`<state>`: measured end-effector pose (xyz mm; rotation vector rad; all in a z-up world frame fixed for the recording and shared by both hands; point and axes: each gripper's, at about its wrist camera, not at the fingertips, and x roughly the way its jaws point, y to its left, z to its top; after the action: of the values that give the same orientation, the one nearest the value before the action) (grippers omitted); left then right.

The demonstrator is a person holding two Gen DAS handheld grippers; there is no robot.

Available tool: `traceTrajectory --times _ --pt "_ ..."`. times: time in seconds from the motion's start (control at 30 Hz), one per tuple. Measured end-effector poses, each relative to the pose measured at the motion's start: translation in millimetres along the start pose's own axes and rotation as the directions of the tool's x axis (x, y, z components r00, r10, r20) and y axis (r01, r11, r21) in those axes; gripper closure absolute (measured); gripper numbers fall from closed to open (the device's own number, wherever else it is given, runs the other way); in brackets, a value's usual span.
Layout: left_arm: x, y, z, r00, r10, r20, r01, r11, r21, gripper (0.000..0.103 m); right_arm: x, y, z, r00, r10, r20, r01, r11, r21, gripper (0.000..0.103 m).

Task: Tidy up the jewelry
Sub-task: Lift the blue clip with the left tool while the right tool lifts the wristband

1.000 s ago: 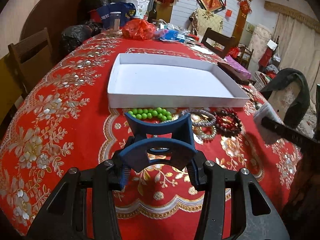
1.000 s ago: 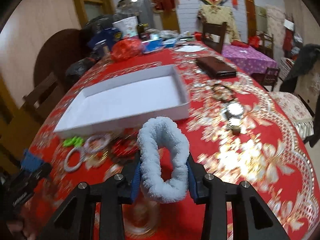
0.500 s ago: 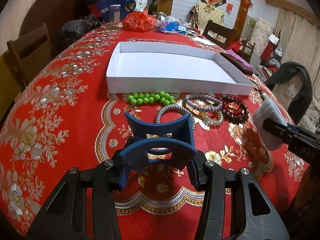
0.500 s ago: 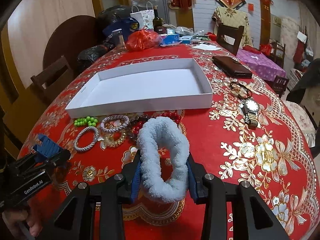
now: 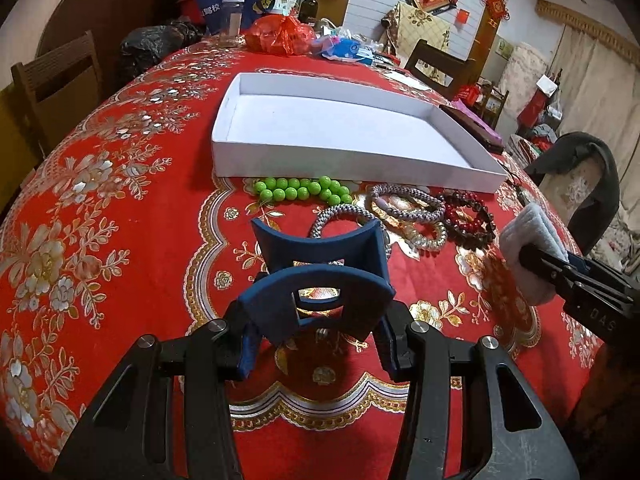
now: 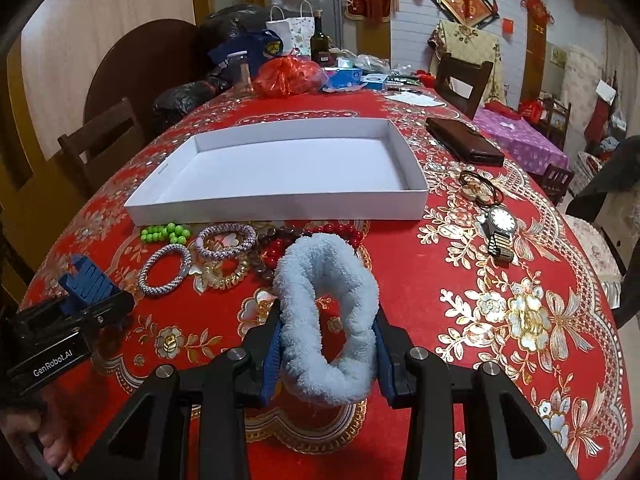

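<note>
Nearby, above a red floral tablecloth (image 6: 460, 280), the right gripper (image 6: 326, 344) clamps a fluffy pale blue scrunchie (image 6: 326, 312), while the left gripper (image 5: 316, 300) pinches a dark blue hair claw (image 5: 320, 264). Bracelets (image 6: 224, 248) lie just before an empty white tray (image 6: 280, 204); a wristwatch (image 6: 500, 228) sits right.

Both views are lit dimly and evenly by indoor light, with a cool cast. Strong fisheye bending and dark vignetting are seen at the corners. Glints are thrown off the metallic tablecloth (image 6: 500, 312). Soft shadows are cast inside the white tray (image 5: 280, 152).
</note>
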<state>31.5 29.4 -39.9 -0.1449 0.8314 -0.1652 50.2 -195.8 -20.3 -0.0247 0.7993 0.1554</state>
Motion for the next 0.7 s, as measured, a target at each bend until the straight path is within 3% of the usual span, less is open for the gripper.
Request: traceTrajectory --times 0.7 --pt "2.3 -1.2 0.8 1.0 -0.004 -0.008 0.004 1.0 0.003 0.057 -0.6 1.8 -0.4 0.999 -0.029 0.016 0.029 0.999 -0.023 0.065"
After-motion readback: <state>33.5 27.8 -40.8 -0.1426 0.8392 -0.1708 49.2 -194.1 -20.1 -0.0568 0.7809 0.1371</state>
